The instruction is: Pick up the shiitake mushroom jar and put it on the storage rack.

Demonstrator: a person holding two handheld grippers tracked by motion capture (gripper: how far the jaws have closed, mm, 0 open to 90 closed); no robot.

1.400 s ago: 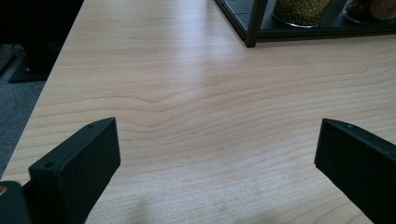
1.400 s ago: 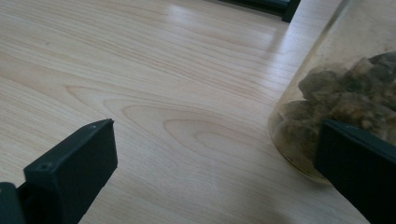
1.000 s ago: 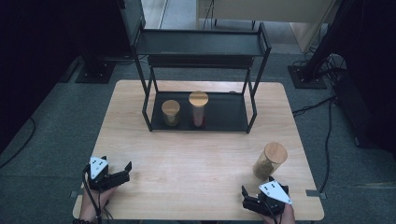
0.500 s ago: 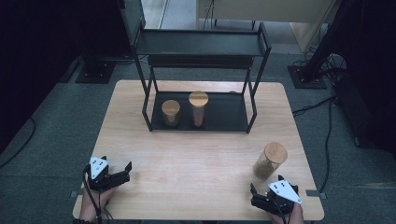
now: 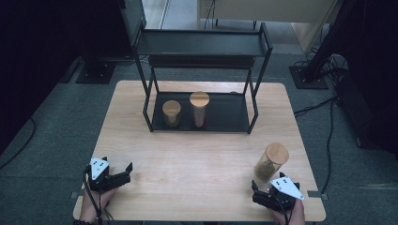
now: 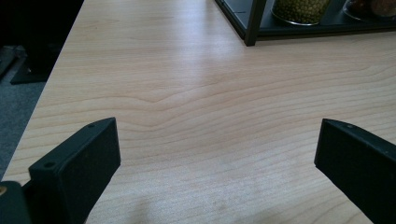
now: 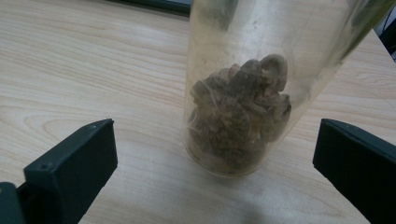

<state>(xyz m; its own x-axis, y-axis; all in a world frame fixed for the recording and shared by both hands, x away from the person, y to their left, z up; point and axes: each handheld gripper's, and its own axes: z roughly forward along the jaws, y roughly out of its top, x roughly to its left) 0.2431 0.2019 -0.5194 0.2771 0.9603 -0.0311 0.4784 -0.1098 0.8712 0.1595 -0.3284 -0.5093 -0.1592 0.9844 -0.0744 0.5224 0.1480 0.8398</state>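
Right gripper view puts the clear glass jar of brown dried pieces (image 7: 238,102) dead ahead of your right claw (image 7: 215,154), whose jaws stand wide, one on either side of the jar's base and touching nothing. In the high view that tall jar with its round wooden lid (image 5: 271,161) stands on the light wooden worktop (image 5: 197,159) at about four o'clock, just beyond the right claw (image 5: 261,191) at five o'clock. Your left claw (image 5: 123,171) rests at seven o'clock, also spread wide, with bare wood between its jaws.

My reading is that the step in hand is the reach for this jar. Ease the right claw forward until the glass sits deep between the jaws, level with the worktop, and close around the lower half where the contents lie, not up by the lid. Keep the jar centred, since a one-sided touch on a tall, narrow jar would likely tip it. Squeeze gently; smooth glass may slip.

The black metal two-tier rack (image 5: 202,47) at twelve o'clock already holds a short jar of green contents (image 5: 172,114) and a taller jar of reddish contents (image 5: 199,109) on its lower shelf, with free space to their right.
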